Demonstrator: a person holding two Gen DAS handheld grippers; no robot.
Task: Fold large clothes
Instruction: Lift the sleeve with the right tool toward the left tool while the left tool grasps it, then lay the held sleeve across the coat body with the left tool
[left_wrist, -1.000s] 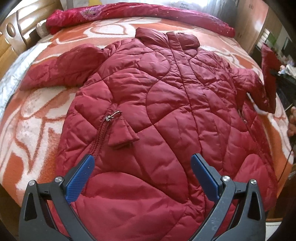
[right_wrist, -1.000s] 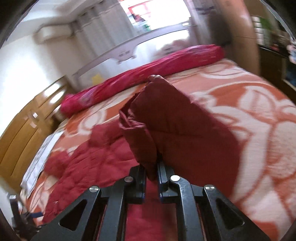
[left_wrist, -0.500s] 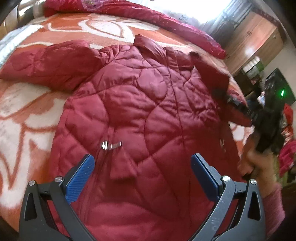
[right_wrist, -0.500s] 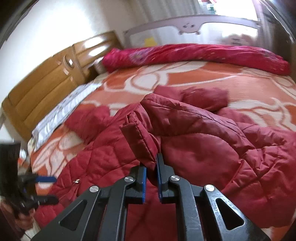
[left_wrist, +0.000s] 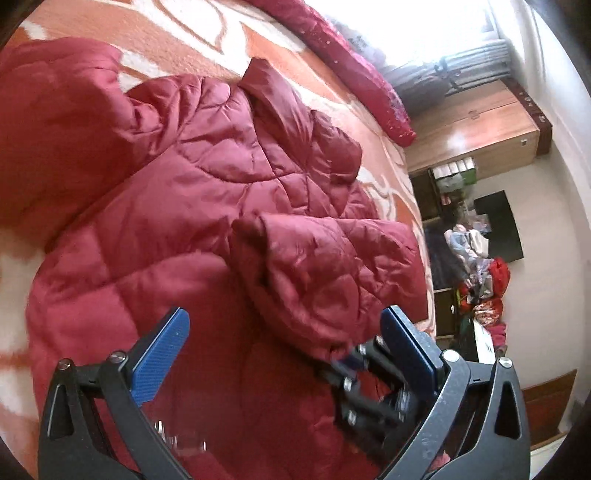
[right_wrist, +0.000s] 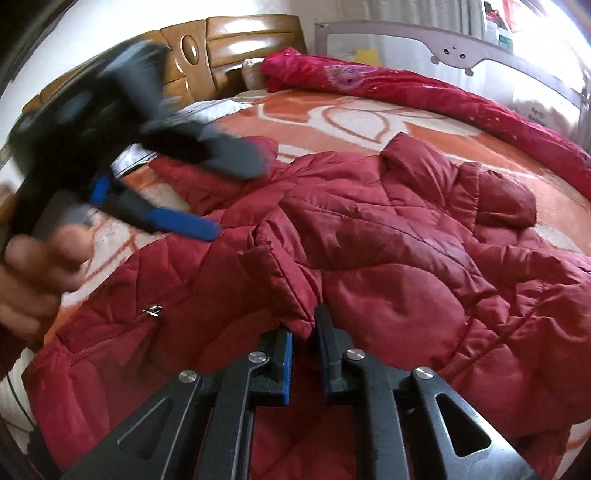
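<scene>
a dark red quilted coat (left_wrist: 192, 206) lies spread front-up on a bed (right_wrist: 369, 122) covered by an orange and white patterned blanket. its collar (right_wrist: 413, 155) points toward the far side of the bed, where a long red bolster (right_wrist: 424, 92) lies along the edge. one sleeve (left_wrist: 55, 122) stretches out flat onto the blanket, while the other sleeve (left_wrist: 332, 273) is folded inward and rests on the coat's chest.

the right gripper (right_wrist: 306, 339) sits low over the coat with its blue-padded jaws drawn narrow — the cuff (right_wrist: 280, 288) of the folded sleeve hangs between them, pinched at its edge. a small metal zip pull (right_wrist: 153, 310) shows on the coat's pocket just to the left of that cuff.

the left gripper (left_wrist: 284, 343) hovers above the lower part of the coat with its jaws spread wide and nothing between them. from the right wrist view it appears blurred at the upper left, above the flat sleeve, with the person's hand (right_wrist: 40, 273) wrapped around its handle.

a wooden headboard (right_wrist: 229, 40) stands behind the bed. to one side are a wooden wardrobe (left_wrist: 469, 125) and a pile of clothes (left_wrist: 476, 273) — details there are too small to make out.
</scene>
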